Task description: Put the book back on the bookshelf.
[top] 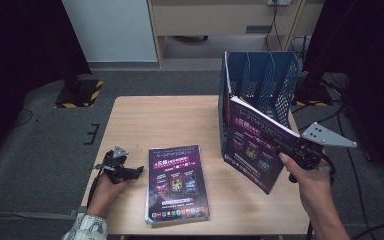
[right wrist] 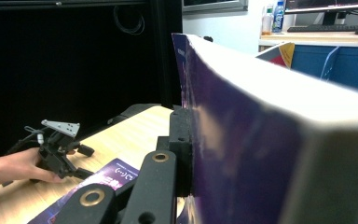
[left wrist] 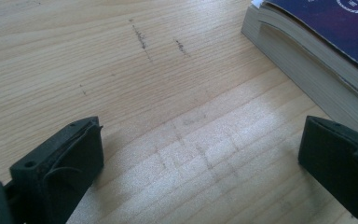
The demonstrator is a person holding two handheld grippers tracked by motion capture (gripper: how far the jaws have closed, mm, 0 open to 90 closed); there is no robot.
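A thick book with a purple cover [top: 252, 145] hangs tilted above the table, just in front of the blue file rack [top: 265, 75]. My right gripper [top: 280, 142] is shut on the book's right edge. In the right gripper view one black finger [right wrist: 182, 140] presses on the purple cover [right wrist: 242, 154], and the other finger is hidden behind the book. A second, matching book [top: 177, 182] lies flat in the middle of the table. My left gripper [top: 139, 170] rests at the table's left edge, open and holding nothing, its jaws [left wrist: 200, 154] wide apart over bare wood, with the flat book's page edge [left wrist: 307, 60] just beyond.
The wooden table [top: 155, 120] has bare room at its back left. The mesh rack stands upright at the back right corner. Dark curtains hang at both sides, with grey carpet and cables on the floor around the table.
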